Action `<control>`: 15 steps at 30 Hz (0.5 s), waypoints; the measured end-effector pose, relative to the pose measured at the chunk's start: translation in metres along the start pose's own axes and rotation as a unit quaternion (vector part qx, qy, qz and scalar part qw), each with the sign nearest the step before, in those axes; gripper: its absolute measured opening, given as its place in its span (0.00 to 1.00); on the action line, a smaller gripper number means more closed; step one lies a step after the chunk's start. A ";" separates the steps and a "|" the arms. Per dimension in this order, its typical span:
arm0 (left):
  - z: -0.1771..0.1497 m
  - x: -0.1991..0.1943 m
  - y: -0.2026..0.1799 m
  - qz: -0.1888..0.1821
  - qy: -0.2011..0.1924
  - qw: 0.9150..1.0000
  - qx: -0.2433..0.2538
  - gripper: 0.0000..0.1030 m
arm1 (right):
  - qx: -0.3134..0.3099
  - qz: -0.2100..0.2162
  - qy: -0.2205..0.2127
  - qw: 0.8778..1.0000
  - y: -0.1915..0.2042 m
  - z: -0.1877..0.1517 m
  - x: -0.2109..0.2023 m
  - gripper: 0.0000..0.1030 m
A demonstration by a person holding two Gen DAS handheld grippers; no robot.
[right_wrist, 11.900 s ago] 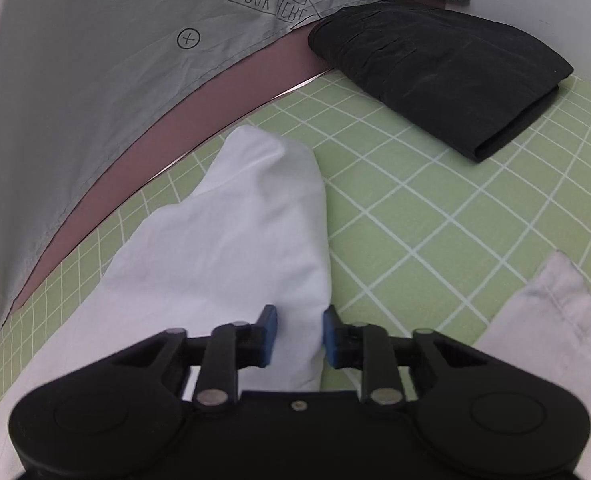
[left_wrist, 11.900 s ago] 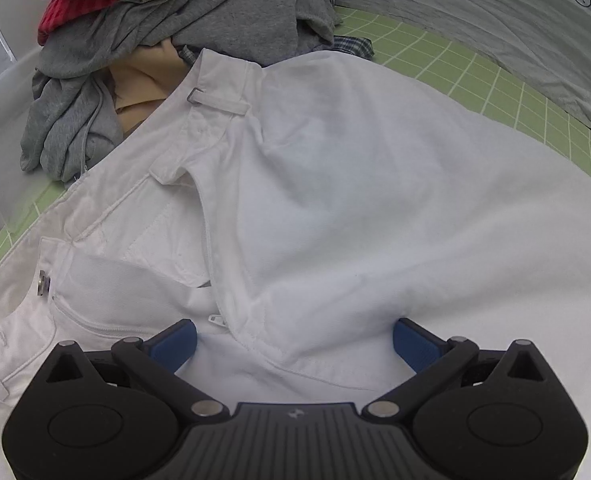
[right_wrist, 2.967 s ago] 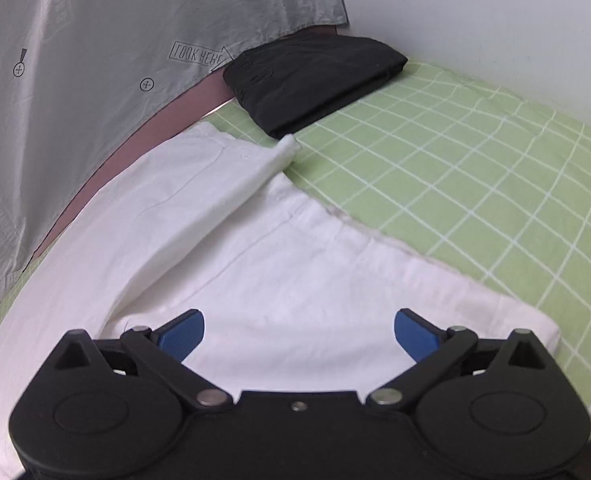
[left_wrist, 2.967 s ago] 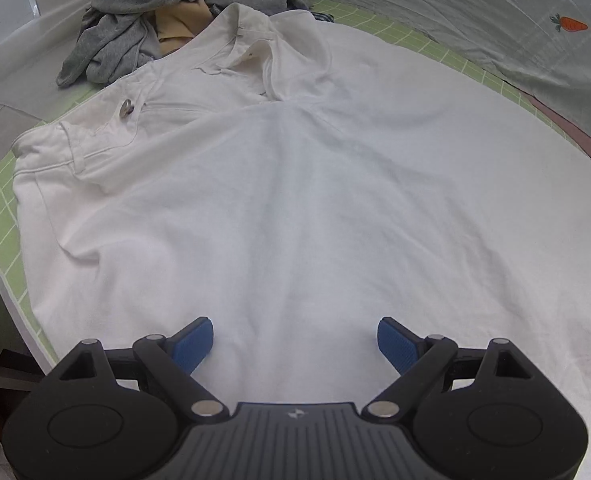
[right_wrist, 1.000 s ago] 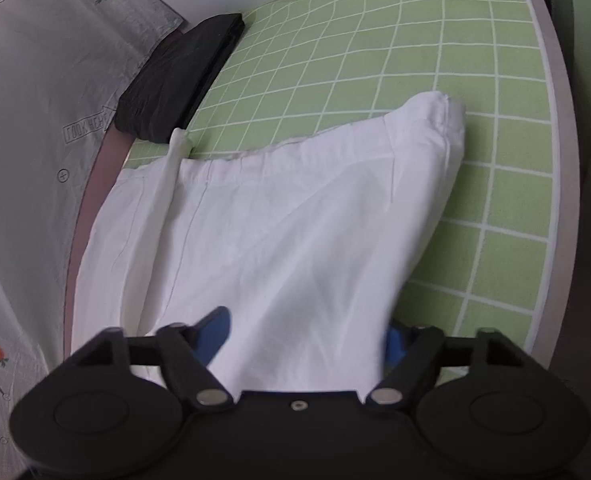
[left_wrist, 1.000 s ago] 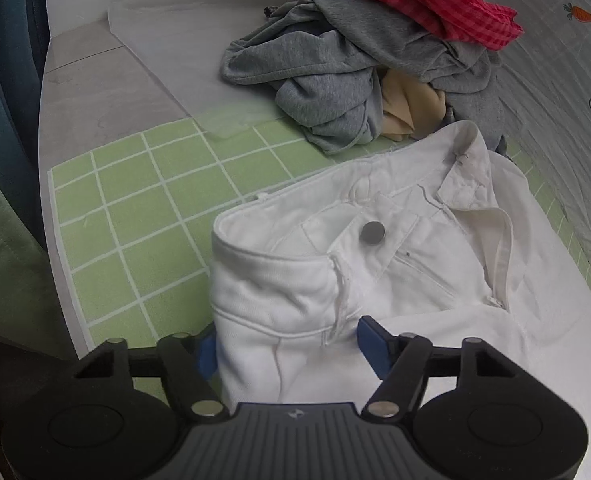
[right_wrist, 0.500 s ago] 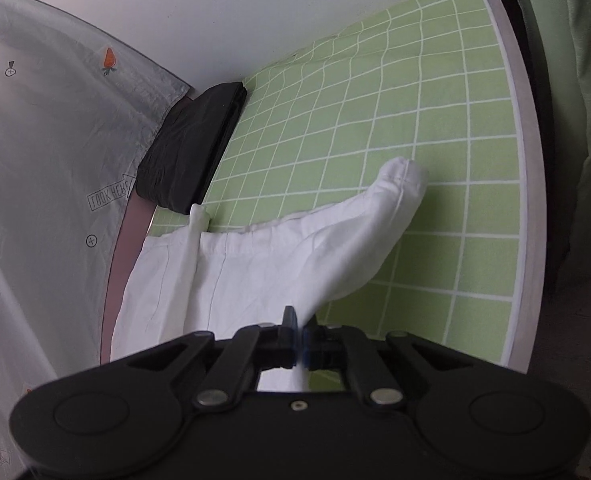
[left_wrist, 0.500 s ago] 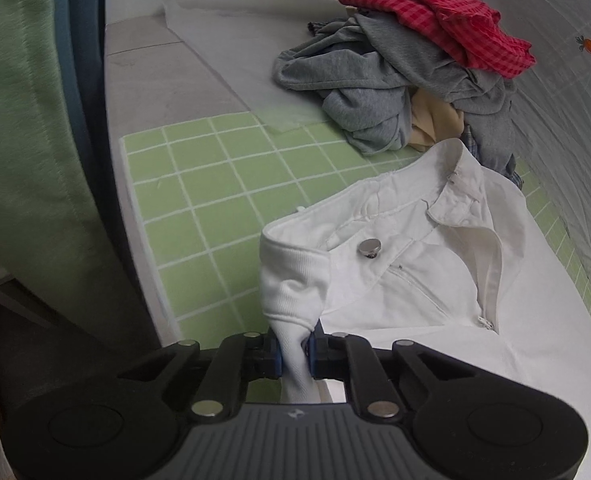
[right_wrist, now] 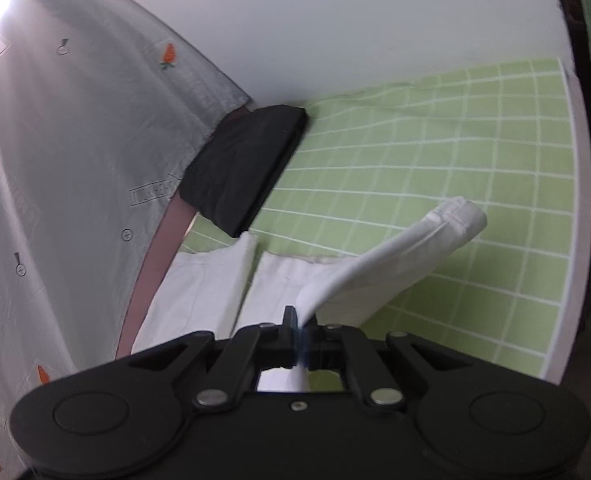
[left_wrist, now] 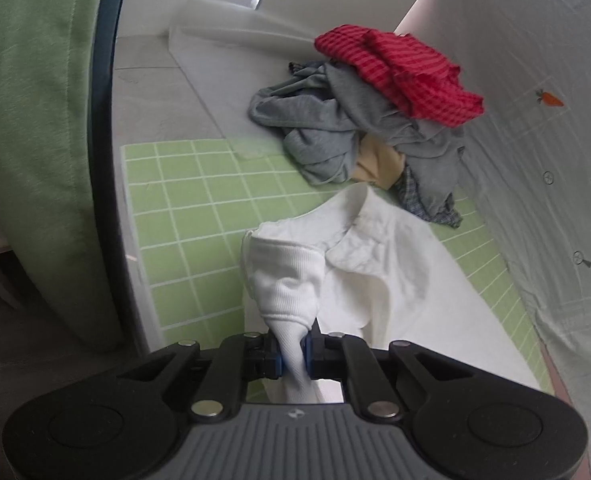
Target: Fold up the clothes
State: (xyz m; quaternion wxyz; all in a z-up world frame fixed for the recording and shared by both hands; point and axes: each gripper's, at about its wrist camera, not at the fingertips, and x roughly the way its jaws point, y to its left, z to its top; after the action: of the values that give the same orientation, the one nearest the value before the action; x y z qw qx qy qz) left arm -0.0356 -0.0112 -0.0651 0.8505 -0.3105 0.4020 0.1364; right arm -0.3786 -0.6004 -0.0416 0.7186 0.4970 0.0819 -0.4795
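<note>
White trousers [left_wrist: 379, 264] lie on the green checked mat [left_wrist: 183, 200]. My left gripper [left_wrist: 294, 354] is shut on the bunched waistband corner and holds it lifted above the mat's near edge. In the right wrist view, my right gripper [right_wrist: 301, 344] is shut on the edge of a trouser leg [right_wrist: 407, 252], which rises off the mat with its hem [right_wrist: 461, 218] hanging free. The other leg [right_wrist: 207, 280] lies flat beside it.
A pile of grey, red and tan clothes [left_wrist: 375, 120] sits at the mat's far end in the left wrist view. A folded black garment [right_wrist: 247, 172] lies by the grey carrot-print sheet [right_wrist: 75, 160]. A green cushion [left_wrist: 35, 140] stands past the mat's edge.
Both grippers have lifted their pinched parts of the trousers higher off the mat. The waistband now bunches upward and the leg hem hangs in the air.
</note>
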 end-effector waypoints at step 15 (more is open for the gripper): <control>0.067 0.029 -0.108 -0.102 -0.063 0.992 -0.030 0.10 | -0.036 0.128 -0.019 0.991 0.148 0.062 0.106 0.02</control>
State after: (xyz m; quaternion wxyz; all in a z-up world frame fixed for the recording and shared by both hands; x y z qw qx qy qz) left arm 0.0751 -0.0526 -0.0095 0.8738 -0.3657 0.3102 0.0803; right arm -0.2308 -0.7074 0.0199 0.7928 0.4681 0.0208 -0.3897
